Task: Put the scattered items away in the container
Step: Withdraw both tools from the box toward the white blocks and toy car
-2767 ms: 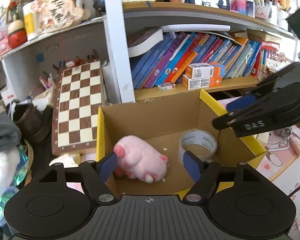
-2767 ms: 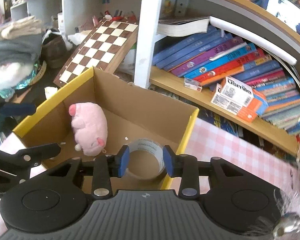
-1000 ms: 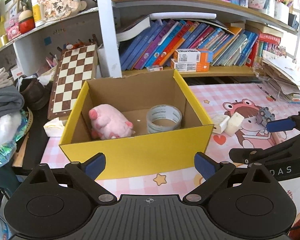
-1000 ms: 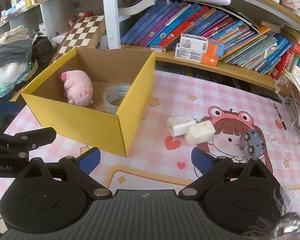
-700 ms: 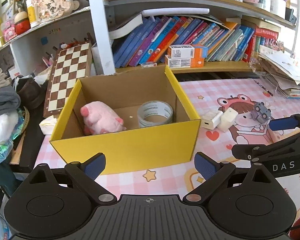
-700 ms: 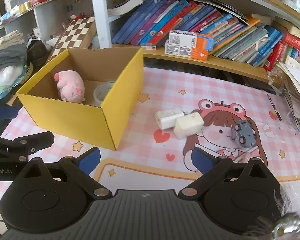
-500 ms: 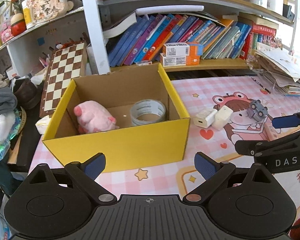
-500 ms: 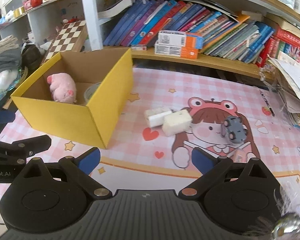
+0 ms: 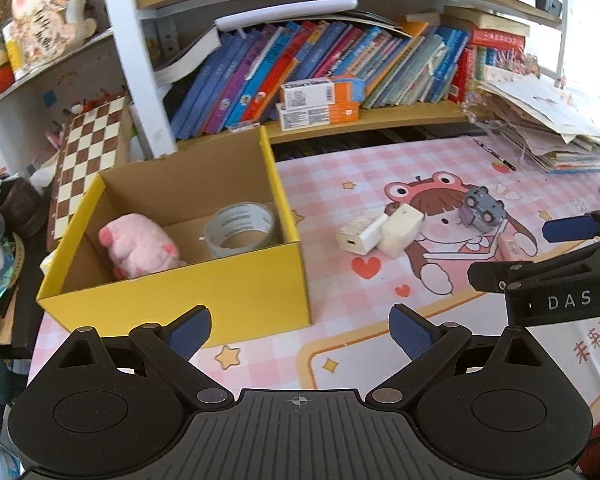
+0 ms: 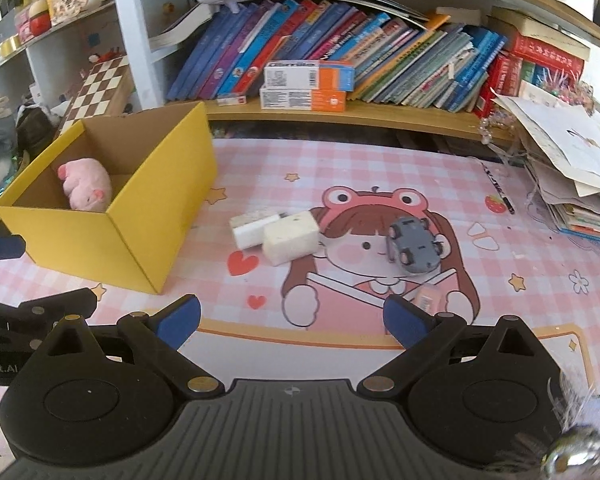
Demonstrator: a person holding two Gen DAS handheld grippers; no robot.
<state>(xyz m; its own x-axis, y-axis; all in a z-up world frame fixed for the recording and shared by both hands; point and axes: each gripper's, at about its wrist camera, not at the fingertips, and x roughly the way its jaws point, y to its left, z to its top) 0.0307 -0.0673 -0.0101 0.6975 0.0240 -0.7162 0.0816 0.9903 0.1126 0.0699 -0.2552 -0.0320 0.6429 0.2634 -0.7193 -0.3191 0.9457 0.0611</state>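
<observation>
Nearest the camera, the right gripper [image 10: 292, 320] hangs with its blue-padded fingers spread wide and nothing between them, low over the pink cartoon-print mat [image 10: 380, 168] on the desk. The left gripper [image 9: 300, 326] is likewise spread and empty, just in front of the near wall of the yellow-sided open cardboard box [image 9: 172, 292].

Taking that box as the landmark: a small flat pink tile [image 10: 427, 298] lies well to its right, just ahead of the right gripper's right finger. Further out and right of the box, a grey toy car [image 10: 414, 246] is tipped with its wheels showing. Between car and box lie a cream rectangular block [image 10: 290, 236] and a white plug-like charger [image 10: 252, 224], touching each other, their long axes running roughly left to right across the right wrist view.

Inside the box rest a pink plush pig [image 9: 138, 246] at its left end and a roll of clear packing tape [image 9: 242, 228] at its right end, lying flat.

All the loose pieces lie on the box's right, ahead of the right gripper, so that hand is judged the nearer one; the block and charger sit slightly left of its centreline.
</observation>
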